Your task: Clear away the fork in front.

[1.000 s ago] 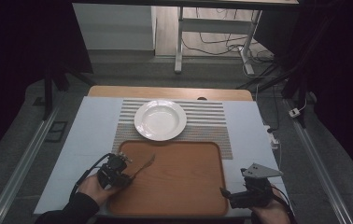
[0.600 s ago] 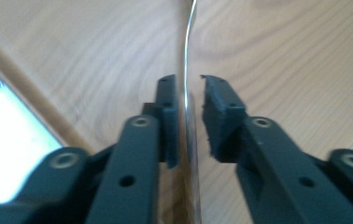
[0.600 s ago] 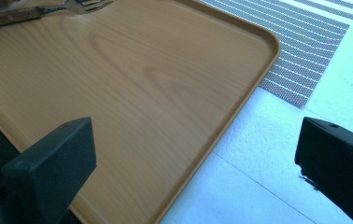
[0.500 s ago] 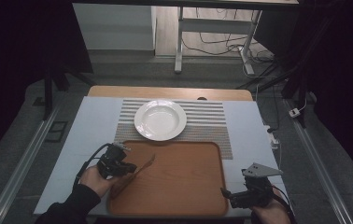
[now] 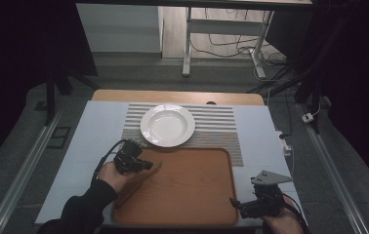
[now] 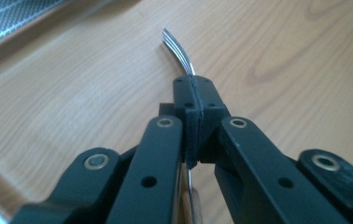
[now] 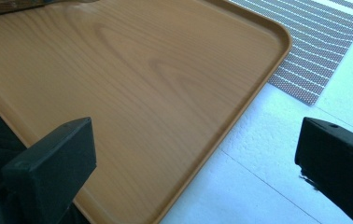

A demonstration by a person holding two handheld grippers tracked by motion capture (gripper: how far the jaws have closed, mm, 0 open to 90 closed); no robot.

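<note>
A metal fork [image 6: 178, 47] is clamped between the jaws of my left gripper [image 6: 194, 100], its tines curving out past the tips over the wooden tray [image 6: 282, 51]. From the high view that left gripper [image 5: 146, 165] hovers above the tray's left part [image 5: 192, 195], fork [image 5: 154, 169] pointing right. My right gripper [image 5: 235, 204] sits at the tray's near right corner, jaws wide apart and empty. In the right gripper view its own gripper [image 7: 195, 154] straddles the tray's rim [image 7: 240, 126]. A white plate [image 5: 168, 125] rests on the striped mat [image 5: 219, 127] behind the tray.
A pale sheet [image 5: 92, 141] covers the table under the mat and tray. A cable loops from the left gripper [image 5: 105, 156]. Beyond the table's far edge stand a desk frame [image 5: 187, 44] and floor cables [image 5: 270, 61]. A rail [image 5: 24, 165] runs along the left.
My left gripper has lifted and moved forward and right with the fork, from the tray's near left edge toward the plate. The right gripper has stayed put.
</note>
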